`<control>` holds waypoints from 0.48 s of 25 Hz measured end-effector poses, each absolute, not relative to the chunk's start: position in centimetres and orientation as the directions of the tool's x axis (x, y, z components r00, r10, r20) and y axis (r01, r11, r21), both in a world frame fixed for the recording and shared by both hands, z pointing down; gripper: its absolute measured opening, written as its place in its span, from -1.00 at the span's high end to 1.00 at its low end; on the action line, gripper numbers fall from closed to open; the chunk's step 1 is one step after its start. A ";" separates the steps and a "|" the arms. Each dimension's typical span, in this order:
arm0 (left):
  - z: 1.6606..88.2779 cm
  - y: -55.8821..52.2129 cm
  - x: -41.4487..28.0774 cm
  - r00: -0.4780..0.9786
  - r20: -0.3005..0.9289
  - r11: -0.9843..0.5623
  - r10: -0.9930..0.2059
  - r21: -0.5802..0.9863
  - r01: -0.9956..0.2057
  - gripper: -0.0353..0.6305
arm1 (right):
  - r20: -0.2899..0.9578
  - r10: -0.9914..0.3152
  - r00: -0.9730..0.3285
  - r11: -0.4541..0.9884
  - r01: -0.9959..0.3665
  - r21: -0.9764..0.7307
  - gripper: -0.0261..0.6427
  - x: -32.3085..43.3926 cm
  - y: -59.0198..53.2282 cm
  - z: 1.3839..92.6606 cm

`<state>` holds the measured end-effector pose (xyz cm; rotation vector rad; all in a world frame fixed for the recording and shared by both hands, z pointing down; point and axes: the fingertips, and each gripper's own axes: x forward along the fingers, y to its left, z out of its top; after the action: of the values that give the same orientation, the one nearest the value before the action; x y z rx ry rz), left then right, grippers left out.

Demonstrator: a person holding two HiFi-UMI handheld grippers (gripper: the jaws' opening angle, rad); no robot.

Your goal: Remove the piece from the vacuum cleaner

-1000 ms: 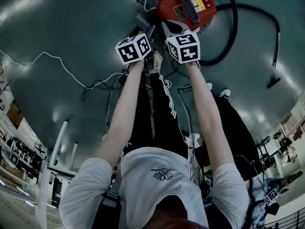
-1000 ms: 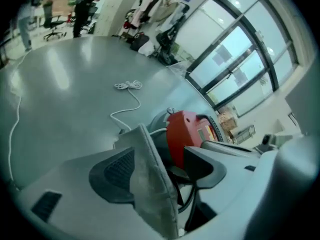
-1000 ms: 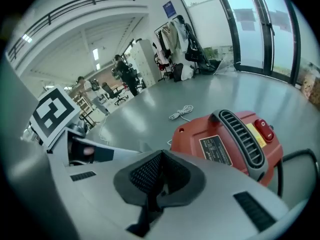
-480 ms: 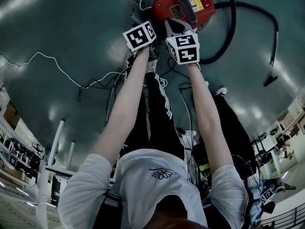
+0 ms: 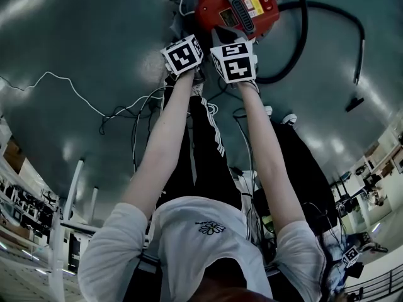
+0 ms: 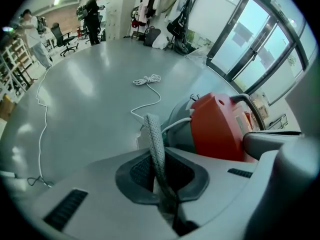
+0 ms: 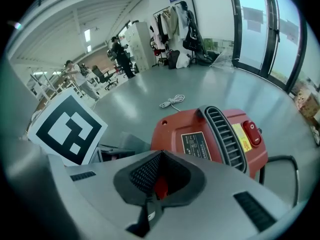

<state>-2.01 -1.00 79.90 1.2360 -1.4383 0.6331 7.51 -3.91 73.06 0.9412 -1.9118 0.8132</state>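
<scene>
Left gripper view: the left gripper (image 6: 161,181) is seen closed on a thin grey dotted strip (image 6: 154,136). The strip stands edge-on between the pads and runs on past them. It is located at the near side of the vacuum cleaner (image 6: 220,129), just beside the grey lower shell and a white cable (image 6: 175,125). It is judged to be the piece, or a tab of it, but this cannot be confirmed from these views.

Right gripper view: the jaws of the right gripper (image 7: 159,176) are shown together. A sliver of red is visible low between them. Whether red housing is pinched or only seen through the gap cannot be told. This gripper is placed at the near edge of the red top.

Handling, as judged: the piece is expected to be light, thin and flexible, so it is likely to bend or slip if pulled by the tip. Hold is best taken low, near the body, and the pull made along its length. The cleaner may slide on the smooth floor (image 5: 75,55), so bracing with the right gripper is advised. No interference is expected from the hose (image 5: 304,30), which lies well apart.
</scene>
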 end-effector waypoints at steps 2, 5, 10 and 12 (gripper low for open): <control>79.8 -0.6 -2.4 0.120 0.927 0.321 -0.355 0.241 -0.916 0.84 | 0.879 -0.308 -0.364 0.500 -0.848 -0.177 0.89 7.5 -3.8 73.1; 80.0 0.4 -2.9 0.126 0.922 0.335 -0.367 0.257 -0.907 0.85 | 0.873 -0.315 -0.372 0.479 -0.856 -0.192 0.89 7.6 -3.7 73.1; 80.3 1.7 -3.6 0.140 0.917 0.248 -0.373 0.244 -0.938 0.85 | 0.900 -0.266 -0.346 0.472 -0.860 -0.191 0.89 7.5 -3.8 73.3; 80.2 2.5 -3.8 0.136 0.917 0.213 -0.374 0.228 -0.950 0.85 | 0.910 -0.232 -0.343 0.457 -0.865 -0.209 0.89 7.4 -3.7 73.3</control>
<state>-3.76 2.50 80.18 1.3482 -1.4287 0.6867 7.43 -3.74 73.31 0.9293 -1.8281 0.9050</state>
